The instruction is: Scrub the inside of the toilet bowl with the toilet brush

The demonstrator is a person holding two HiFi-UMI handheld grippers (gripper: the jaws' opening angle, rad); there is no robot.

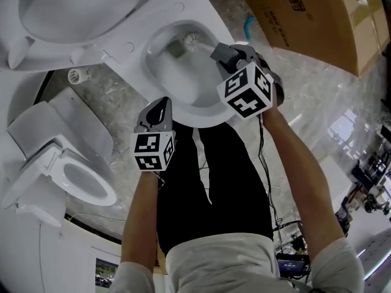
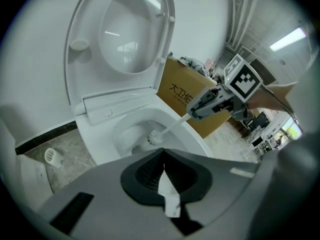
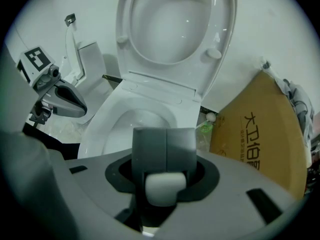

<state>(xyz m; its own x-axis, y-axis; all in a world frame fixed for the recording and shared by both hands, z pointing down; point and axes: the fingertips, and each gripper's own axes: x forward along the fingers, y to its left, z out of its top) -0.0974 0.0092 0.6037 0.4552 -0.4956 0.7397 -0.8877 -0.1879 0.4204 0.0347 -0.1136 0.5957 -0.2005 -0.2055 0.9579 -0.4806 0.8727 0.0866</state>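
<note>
White-bristled toilet brush sits deep inside the toilet bowl, its handle clamped between the right gripper's 2 jaws above the bowl's right rim. The left gripper, jaws together and empty, hangs over the front-left rim.

Marble floor: toilet, smaller toilet, cardboard box.

Toilet bowl: finished in plain white. Toilet brush: white throughout. Left gripper, right gripper: bodies coloured grey, cubes patterned with black-and-white squares. Cardboard box: brown, printed dark. Floor: grey, marbled. Trousers: black.
</note>
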